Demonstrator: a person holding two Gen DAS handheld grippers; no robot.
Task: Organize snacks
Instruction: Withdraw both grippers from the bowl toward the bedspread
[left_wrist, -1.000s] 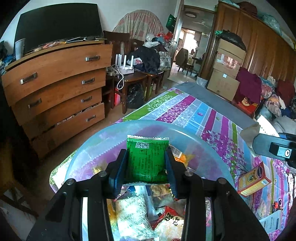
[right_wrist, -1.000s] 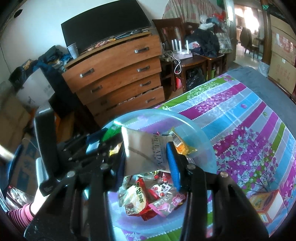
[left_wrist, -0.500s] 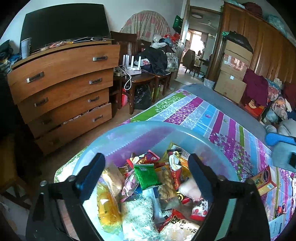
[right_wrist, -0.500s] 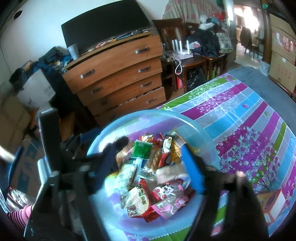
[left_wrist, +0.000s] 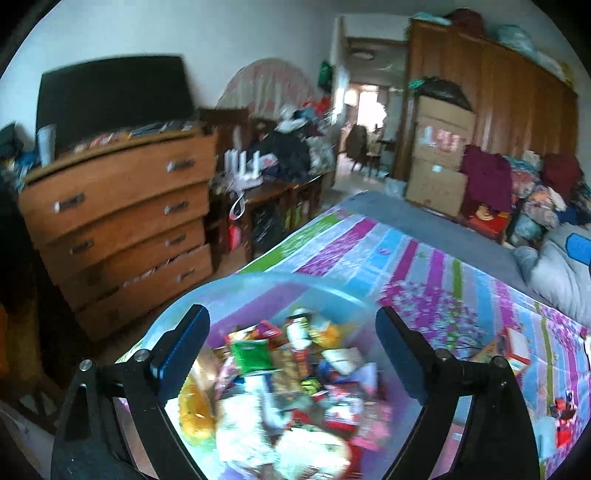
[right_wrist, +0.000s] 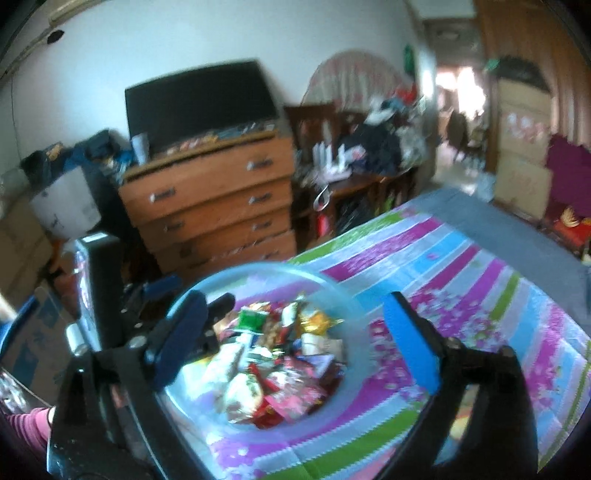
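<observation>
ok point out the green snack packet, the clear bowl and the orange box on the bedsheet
green snack packet (left_wrist: 249, 356), left wrist view, middle of its front face
clear bowl (right_wrist: 258, 268), right wrist view, far rim
orange box (left_wrist: 515, 350), left wrist view, its top face, blurred

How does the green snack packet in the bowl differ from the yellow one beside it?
The green snack packet lies flat near the middle of the pile, a squarish pouch with a paler top edge. The yellow snack packet sits lower at the pile's left edge against the bowl's wall and looks rounder and puffier. Both rest loose in the translucent blue bowl, with nothing gripping them; blur hides their print.
</observation>
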